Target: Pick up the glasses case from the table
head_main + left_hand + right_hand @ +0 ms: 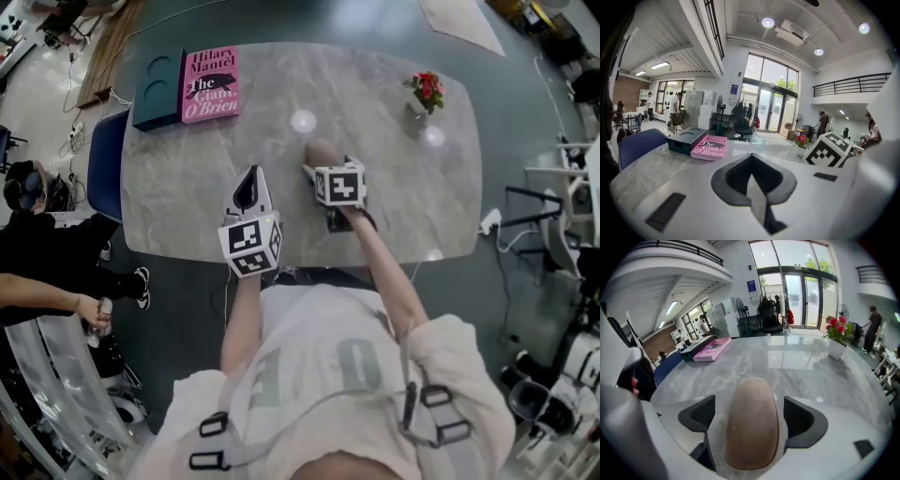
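A tan oval glasses case (322, 152) (752, 427) lies on the grey marble table (403, 197) near its middle. My right gripper (324, 170) (752, 414) stands open around the case, one dark pad on each side and a narrow gap between each pad and the case. My left gripper (249, 185) (751, 168) hovers over the table's near edge to the left of the case. It is shut with nothing in it, the two dark pads meeting in a line.
A pink book (210, 84) (710, 146) and a dark teal box (157, 89) (686, 139) lie at the table's far left corner. A small vase of red flowers (427, 92) (838, 336) stands far right. A blue chair (105, 164) and a seated person (42, 258) are at the left.
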Motion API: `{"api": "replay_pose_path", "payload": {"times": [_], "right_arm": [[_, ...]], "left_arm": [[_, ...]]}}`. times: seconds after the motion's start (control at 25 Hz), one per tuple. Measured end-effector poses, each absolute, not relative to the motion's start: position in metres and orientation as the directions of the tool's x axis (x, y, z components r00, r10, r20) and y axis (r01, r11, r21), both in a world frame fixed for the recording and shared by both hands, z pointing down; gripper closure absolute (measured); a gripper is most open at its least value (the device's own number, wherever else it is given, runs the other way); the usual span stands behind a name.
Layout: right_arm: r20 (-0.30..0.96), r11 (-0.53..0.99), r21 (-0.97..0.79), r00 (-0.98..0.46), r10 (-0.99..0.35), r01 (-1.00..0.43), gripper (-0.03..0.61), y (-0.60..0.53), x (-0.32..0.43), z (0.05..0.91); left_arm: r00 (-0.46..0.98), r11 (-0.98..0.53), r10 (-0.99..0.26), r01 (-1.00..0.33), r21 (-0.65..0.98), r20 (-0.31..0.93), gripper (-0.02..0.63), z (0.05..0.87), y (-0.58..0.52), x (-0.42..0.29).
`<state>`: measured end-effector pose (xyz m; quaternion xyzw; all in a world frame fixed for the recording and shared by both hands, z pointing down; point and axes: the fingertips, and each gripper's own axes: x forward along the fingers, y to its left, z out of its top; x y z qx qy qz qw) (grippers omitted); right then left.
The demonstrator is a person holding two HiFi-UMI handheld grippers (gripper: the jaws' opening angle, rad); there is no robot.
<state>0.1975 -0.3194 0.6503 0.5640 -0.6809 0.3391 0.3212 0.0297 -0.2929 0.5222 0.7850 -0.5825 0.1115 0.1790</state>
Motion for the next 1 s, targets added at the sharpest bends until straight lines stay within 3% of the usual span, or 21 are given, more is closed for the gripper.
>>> {"api": "replay_pose_path", "payload": {"times": [0.24, 0.44, 0.72, 1.0], "right_arm": [[0.872, 0.127, -0.087, -0.137, -0.471, -0.988, 0.155, -0.319, 0.195, 0.68], [0.863, 0.13, -0.218, -0.253, -0.437, -0.967, 0.155, -0.318, 0.163, 0.684], [0.884, 0.125, -0.134, -0.175, -0.434, -0.983, 0.155, -0.324, 0.179, 0.697], [0.861, 0.146, -0.199, -0.244, -0.446, -0.969, 0.155, -0.324, 0.157, 0.698]], "left_arm": [[0.264, -0.219, -0.88, -0.963, 0.157, 0.396, 0.611, 0.529, -0.286, 0.018], [0.235, -0.181, -0.884, -0.969, 0.166, 0.404, 0.611, 0.533, -0.285, 0.007], [0.214, -0.159, -0.889, -0.973, 0.167, 0.404, 0.611, 0.534, -0.284, 0.0], [0.206, -0.151, -0.889, -0.975, 0.164, 0.409, 0.611, 0.536, -0.284, -0.002]]}}
